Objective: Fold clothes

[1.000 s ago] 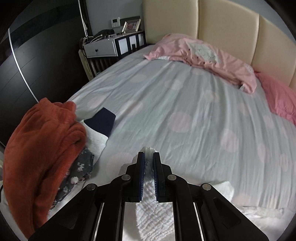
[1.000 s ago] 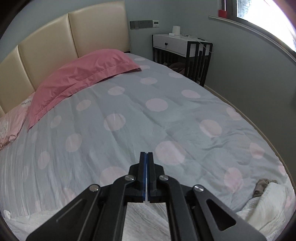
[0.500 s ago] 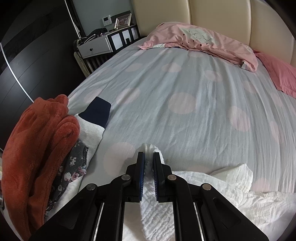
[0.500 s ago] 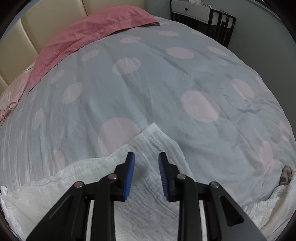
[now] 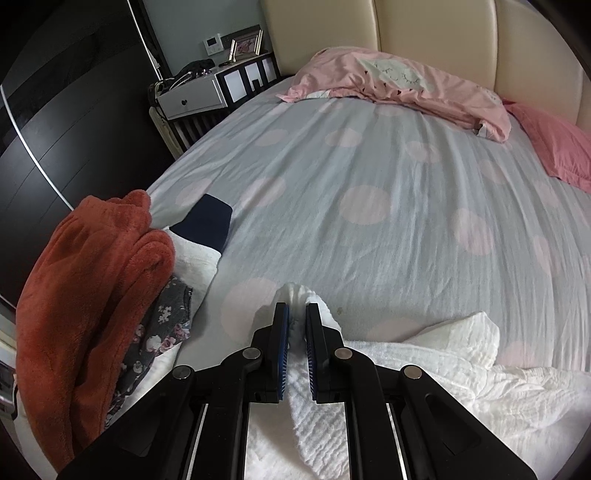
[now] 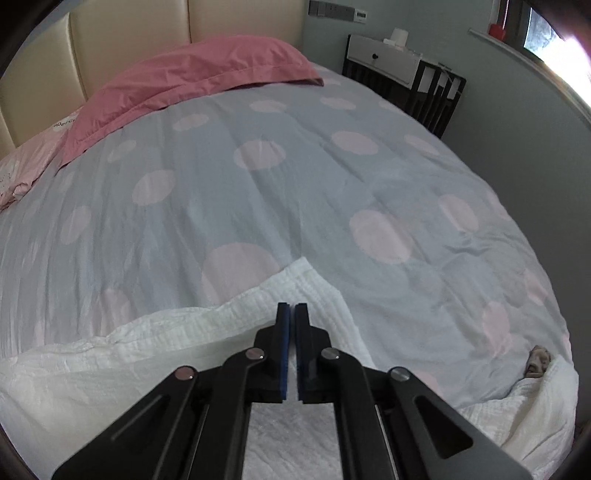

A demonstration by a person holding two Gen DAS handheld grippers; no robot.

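Two claws work over a bed (image 5: pixel 369 192) with a grey cover dotted pink. The left claw (image 5: pixel 296 314), at bottom centre, pinches a bunched edge of the white cloth (image 5: pixel 461 376) spread along the frame's lower edge. The right claw (image 6: pixel 291 314) is nearly closed, gripping nothing visible, above the same cloth. Pink pillows (image 6: pixel 192 81) lie against the cream headboard (image 5: pixel 443 33) at top; an orange blanket (image 5: pixel 81 295) sits lower left, a nightstand (image 5: pixel 192 96) upper left.

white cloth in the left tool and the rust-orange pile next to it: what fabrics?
White cloth: looks like crinkled cotton gauze or muslin, matte, with fine puckered ridges. Rust-orange pile: likely fleece or plush, with a fuzzy nap and soft, thick rolled folds. Neither fibre is certain from the look alone.
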